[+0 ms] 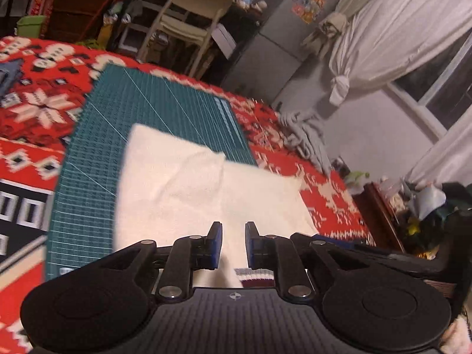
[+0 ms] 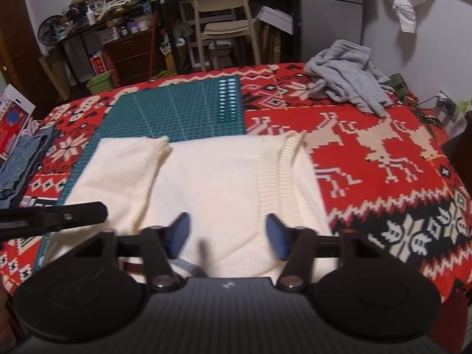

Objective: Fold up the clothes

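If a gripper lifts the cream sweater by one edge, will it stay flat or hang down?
The cream sweater would probably hang down and sag: it is soft knit, already folded over itself with loose creases. Its folds would likely fall open, since nothing pins them. It seems unlikely to slide much, because the ribbed hem and the green mat beneath look grippy.

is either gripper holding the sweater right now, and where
Neither. The left gripper and right gripper both stand open above the cream sweater, nothing between their pads.
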Demonstrator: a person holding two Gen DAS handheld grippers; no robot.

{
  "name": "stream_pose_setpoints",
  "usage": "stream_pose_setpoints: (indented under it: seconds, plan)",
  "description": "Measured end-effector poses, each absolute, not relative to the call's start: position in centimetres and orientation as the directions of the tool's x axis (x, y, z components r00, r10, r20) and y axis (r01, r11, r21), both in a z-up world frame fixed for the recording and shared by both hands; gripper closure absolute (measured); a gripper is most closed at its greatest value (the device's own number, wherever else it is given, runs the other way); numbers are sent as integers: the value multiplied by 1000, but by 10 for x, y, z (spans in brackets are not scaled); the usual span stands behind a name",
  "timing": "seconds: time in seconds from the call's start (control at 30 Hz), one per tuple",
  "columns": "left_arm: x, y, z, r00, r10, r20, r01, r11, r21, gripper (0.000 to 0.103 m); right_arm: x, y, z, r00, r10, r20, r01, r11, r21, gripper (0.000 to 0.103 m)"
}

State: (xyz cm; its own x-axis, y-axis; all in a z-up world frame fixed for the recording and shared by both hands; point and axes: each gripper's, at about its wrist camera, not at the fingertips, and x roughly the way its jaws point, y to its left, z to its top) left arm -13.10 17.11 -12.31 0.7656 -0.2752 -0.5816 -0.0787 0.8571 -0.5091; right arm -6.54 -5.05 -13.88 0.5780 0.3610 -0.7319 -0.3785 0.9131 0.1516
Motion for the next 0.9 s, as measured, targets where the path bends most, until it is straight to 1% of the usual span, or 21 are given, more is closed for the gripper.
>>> stream_pose_setpoints:
  seconds: [0.1, 0.23, 0.33, 0.47, 0.53, 0.6, 0.67, 0.77, 0.9]
  plan:
    - [-139, 187, -121, 783, -211, -586, -117, 874, -472, 89, -63, -39, -141, 540, 417, -731, -398, 892, 215, 62]
    - [-141, 211, -135, 760, -146, -633, -205, 871, -447, 89, -61, -21, -146, 484, 497, -720, -422, 854, 305, 62]
    - [-144, 223, -144, 749, -140, -647, -245, 850, -466, 89, -55, -8, -154, 433, 534, -726, -423, 832, 360, 61]
    - [-147, 222, -149, 743, -150, -652, -239, 851, -467, 89, -45, 4, -167, 417, 525, -742, -390, 841, 375, 61]
    - [-146, 218, -150, 739, -166, -653, -226, 852, -472, 89, -41, 10, -171, 427, 516, -743, -393, 846, 361, 69]
    - [-145, 213, -151, 734, -185, -654, -208, 854, -476, 88, -40, 18, -174, 418, 514, -749, -410, 842, 350, 88]
    - [-144, 207, -151, 734, -176, -656, -199, 868, -455, 88, -42, 25, -174, 408, 526, -746, -435, 830, 348, 98]
    - [-144, 203, -151, 734, -174, -657, -183, 880, -439, 88, -48, 31, -168, 452, 486, -749, -454, 847, 276, 100]
    - [-144, 202, -153, 729, -171, -662, -183, 884, -430, 88, -56, 26, -154, 512, 463, -724, -481, 852, 205, 100]
